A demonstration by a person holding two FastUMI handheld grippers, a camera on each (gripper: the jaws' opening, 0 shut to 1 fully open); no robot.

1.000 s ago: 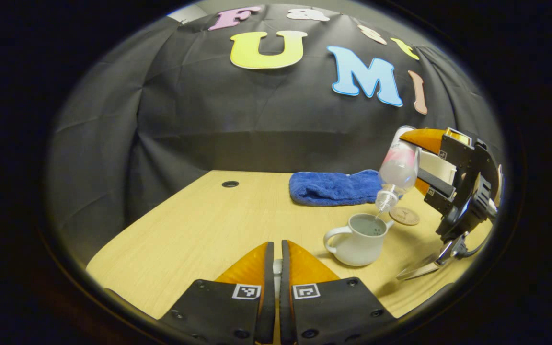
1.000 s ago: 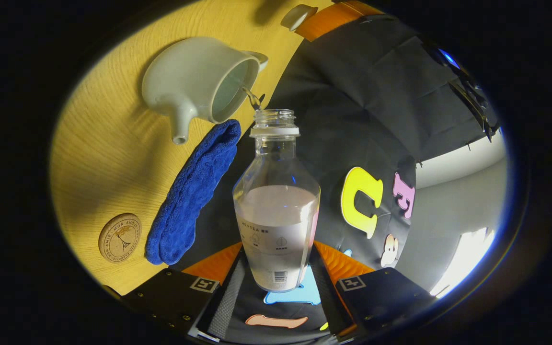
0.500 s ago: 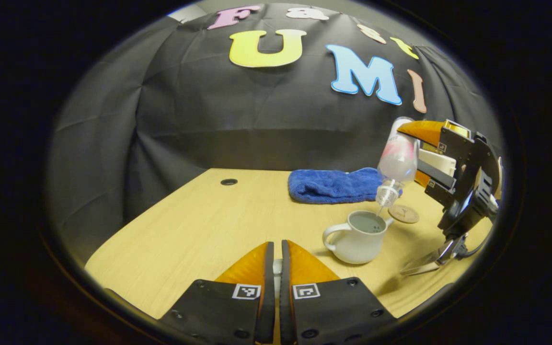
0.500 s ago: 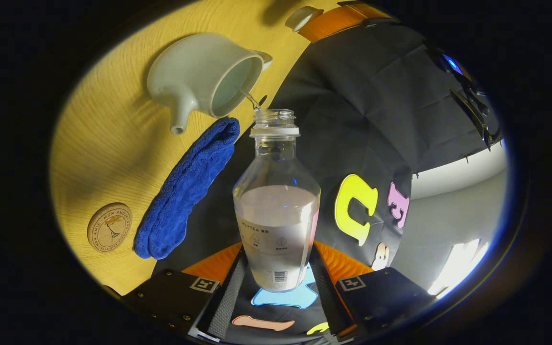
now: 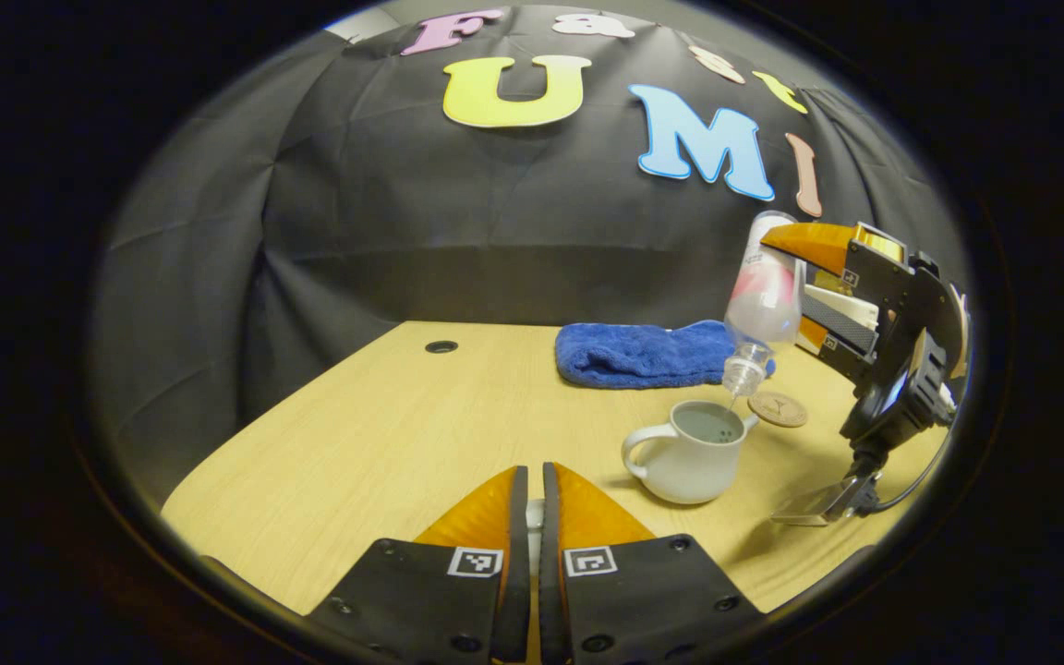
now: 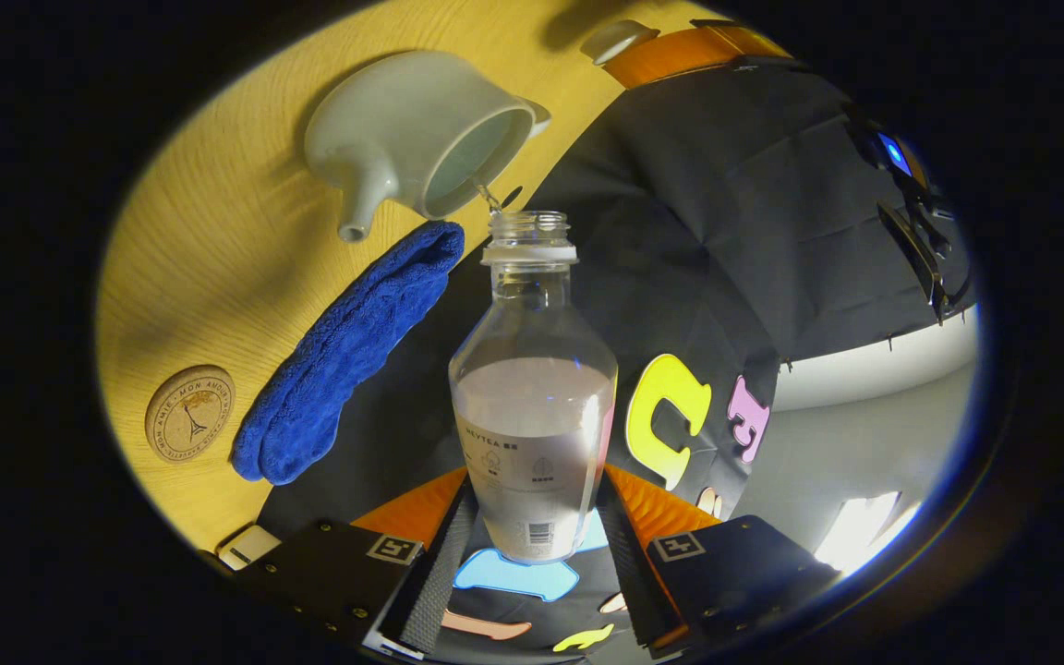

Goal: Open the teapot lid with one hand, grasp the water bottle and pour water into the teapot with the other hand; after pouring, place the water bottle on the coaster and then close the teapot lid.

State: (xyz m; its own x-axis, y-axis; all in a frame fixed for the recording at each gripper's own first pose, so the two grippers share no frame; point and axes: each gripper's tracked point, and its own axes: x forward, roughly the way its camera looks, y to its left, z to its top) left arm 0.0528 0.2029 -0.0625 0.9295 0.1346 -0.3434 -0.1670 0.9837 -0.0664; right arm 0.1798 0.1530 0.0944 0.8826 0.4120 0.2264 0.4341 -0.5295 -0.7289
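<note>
A white teapot [image 5: 691, 453] stands open on the wooden table [image 5: 421, 416], handle to the left in the left gripper view. Above it my right gripper [image 6: 532, 494] is shut on a clear water bottle [image 6: 532, 388], tipped neck down. A thin stream runs from the bottle's mouth into the teapot [image 6: 412, 129]. The bottle [image 5: 763, 305] still holds water. My left gripper [image 5: 532, 499] is shut near the table's front, with a bit of the white lid between its fingers. That lid [image 6: 618, 41] lies beside the teapot in the right gripper view. A round cork coaster [image 5: 777, 408] lies just behind the teapot.
A folded blue towel [image 5: 647, 354] lies at the back of the table, left of the coaster [image 6: 188, 412]. A cable hole [image 5: 441, 346] sits at the back left. A small white object [image 6: 250, 547] is at the table's edge.
The right gripper has lifted the bottle a little and tipped it steeper while water keeps running into the teapot. The left gripper has stayed still.
</note>
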